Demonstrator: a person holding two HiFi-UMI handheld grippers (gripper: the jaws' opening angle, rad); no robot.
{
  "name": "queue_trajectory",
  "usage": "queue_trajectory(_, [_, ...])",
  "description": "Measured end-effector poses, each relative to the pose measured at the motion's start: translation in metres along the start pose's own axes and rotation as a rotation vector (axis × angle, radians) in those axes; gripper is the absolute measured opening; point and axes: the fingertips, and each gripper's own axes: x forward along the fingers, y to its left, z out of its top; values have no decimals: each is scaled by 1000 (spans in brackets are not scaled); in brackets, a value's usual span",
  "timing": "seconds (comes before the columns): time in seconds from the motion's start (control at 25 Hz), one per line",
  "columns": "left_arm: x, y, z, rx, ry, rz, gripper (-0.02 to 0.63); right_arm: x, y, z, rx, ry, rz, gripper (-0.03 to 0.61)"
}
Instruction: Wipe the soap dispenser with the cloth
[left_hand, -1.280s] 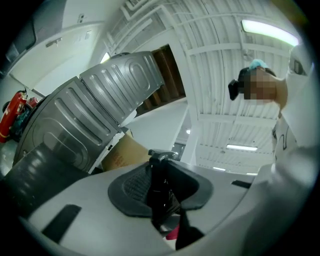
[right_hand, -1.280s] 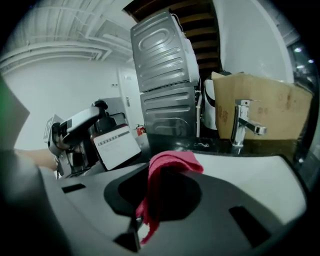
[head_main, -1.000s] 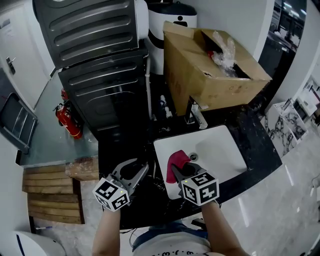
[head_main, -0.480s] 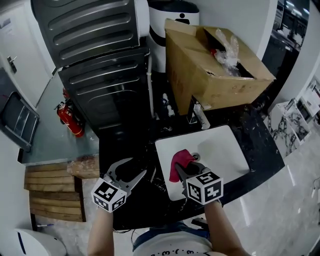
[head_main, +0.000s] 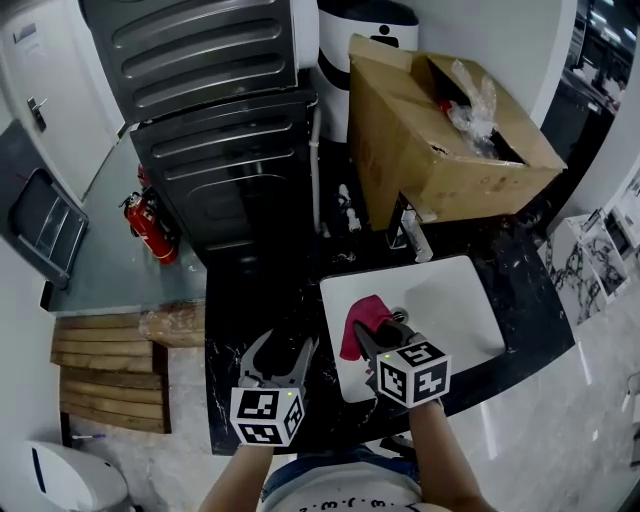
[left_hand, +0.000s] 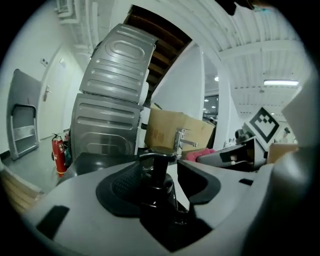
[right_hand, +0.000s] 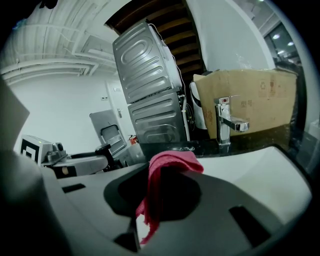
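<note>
Head view first: the left gripper (head_main: 286, 350) sits low over the black counter (head_main: 235, 330), just left of the white sink (head_main: 455, 305). Over to the left gripper view, and the soap dispenser (left_hand: 156, 172), a dark pump bottle, stands upright right between the two jaws. Those jaws have just been opening, and there's a clear gap on the right side of the pump now, so the pads are not pressing on it. The bottle stands on the counter, near the sink's left edge.

Now the right gripper (head_main: 368, 335): it hangs over the near-left part of the basin, jaws closed tight on the pink cloth (head_main: 360, 318). In the right gripper view the cloth is folded over the jaw tips and dangles down between them, frayed edge at the bottom. Cloth and dispenser are apart, no contact.

Behind the sink stands the chrome faucet (head_main: 410, 235), and behind that a cardboard box (head_main: 430, 150).
</note>
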Motion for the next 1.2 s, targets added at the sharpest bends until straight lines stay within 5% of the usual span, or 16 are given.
queue_trajectory(0.16, [9, -1, 1, -3, 16, 165, 225, -2, -2, -2, 5, 1, -2, 51])
queue_trajectory(0.32, [20, 5, 0, 43, 22, 257, 101, -5, -5, -7, 13, 5, -8, 51])
queue_trajectory(0.44, [23, 2, 1, 51, 16, 151, 101, -7, -7, -8, 21, 3, -7, 51])
queue_trajectory(0.64, [13, -3, 2, 141, -21, -242, 101, -7, -6, -6, 25, -1, -5, 51])
queue_trajectory(0.72, [6, 3, 3, 187, -22, -310, 108, -6, -4, -8, 23, 3, 0, 51])
queue_trajectory(0.88, [-7, 30, 4, 221, -2, -240, 207, -3, 1, -9, 19, 11, 13, 51])
queue_trajectory(1.2, [-10, 34, -1, 129, -22, -134, 175, 4, 15, -9, -1, 16, 47, 51])
